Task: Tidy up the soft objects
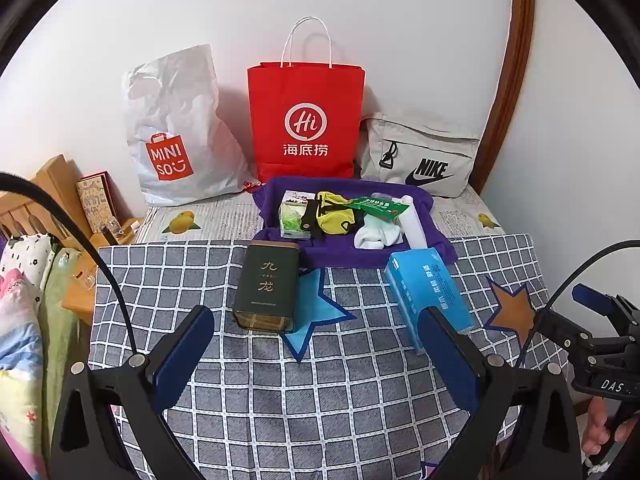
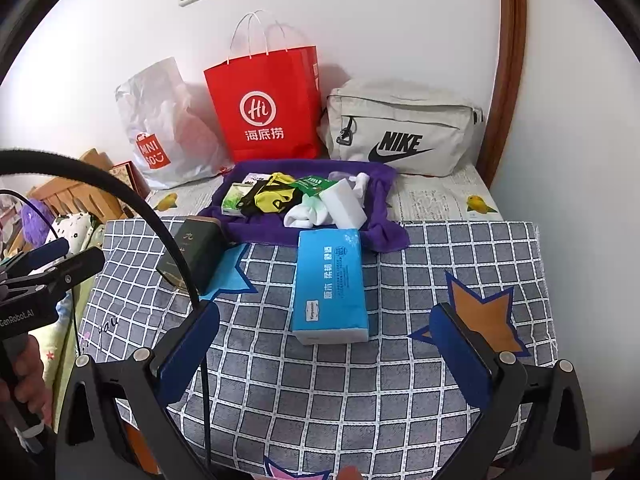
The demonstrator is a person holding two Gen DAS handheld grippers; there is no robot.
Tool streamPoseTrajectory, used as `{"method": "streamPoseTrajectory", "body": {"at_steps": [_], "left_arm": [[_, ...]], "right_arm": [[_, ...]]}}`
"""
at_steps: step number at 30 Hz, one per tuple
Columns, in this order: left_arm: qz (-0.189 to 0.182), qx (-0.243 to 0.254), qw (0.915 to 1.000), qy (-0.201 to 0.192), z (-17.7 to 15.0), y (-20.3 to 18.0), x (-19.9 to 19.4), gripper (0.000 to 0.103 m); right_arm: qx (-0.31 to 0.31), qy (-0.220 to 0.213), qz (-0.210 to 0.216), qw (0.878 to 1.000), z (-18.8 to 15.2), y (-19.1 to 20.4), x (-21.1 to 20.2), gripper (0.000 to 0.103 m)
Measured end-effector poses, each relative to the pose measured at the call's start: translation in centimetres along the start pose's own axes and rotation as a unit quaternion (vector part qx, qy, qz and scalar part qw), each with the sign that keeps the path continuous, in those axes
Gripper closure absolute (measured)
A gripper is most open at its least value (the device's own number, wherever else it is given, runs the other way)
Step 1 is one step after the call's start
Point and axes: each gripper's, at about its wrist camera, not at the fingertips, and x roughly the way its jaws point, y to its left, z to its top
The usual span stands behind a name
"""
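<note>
A purple towel (image 1: 434, 244) (image 2: 384, 236) lies at the back of the checked cloth and holds white socks (image 1: 378, 236) (image 2: 308, 214), a yellow-black pouch (image 1: 334, 216) (image 2: 272, 198), a white sponge block (image 2: 344, 206), a green packet (image 1: 380, 206) and a small green box (image 1: 294, 216). A blue tissue pack (image 1: 428, 292) (image 2: 330, 284) and a dark green tin (image 1: 268, 284) (image 2: 196, 254) lie in front of it. My left gripper (image 1: 316, 332) is open and empty above the cloth. My right gripper (image 2: 324, 332) is open and empty, just short of the tissue pack.
A white Miniso bag (image 1: 172, 132) (image 2: 160, 128), a red paper bag (image 1: 306, 120) (image 2: 264, 108) and a grey Nike bag (image 1: 420, 156) (image 2: 404, 128) stand against the back wall. A wooden bed frame (image 1: 44, 196) and bedding lie at the left.
</note>
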Motion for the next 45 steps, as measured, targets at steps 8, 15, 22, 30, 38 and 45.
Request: {"method": "streamPoseTrajectory", "body": {"at_steps": [8,15,22,30,38,45], "left_arm": [[0.002,0.001,1.0000,0.003,-0.23,0.15,-0.08,0.000],[0.001,-0.002,1.0000,0.007,-0.25,0.40,0.03,0.000],[-0.004,0.001,1.0000,0.009,-0.32,0.21,0.10,0.000],[-0.005,0.004,0.9999,0.009,-0.43,-0.06,0.00,0.000],[-0.004,0.006,0.9999,0.011,-0.27,-0.20,-0.13,0.000],[-0.005,0.007,0.9999,0.012,-0.32,-0.20,-0.03,0.000]], "right_arm": [[0.001,0.002,-0.006,1.000,-0.06,-0.15,-0.04,0.000],[0.001,0.001,-0.009,1.000,-0.06,-0.18,-0.22,0.000],[-0.002,0.000,-0.009,1.000,-0.02,-0.21,-0.34,0.000],[-0.003,-0.001,-0.010,1.000,0.03,-0.21,-0.39,0.000],[0.001,-0.001,-0.010,1.000,0.02,-0.28,-0.51,0.000],[0.001,-0.002,-0.009,1.000,0.00,-0.31,-0.63,0.000]]}}
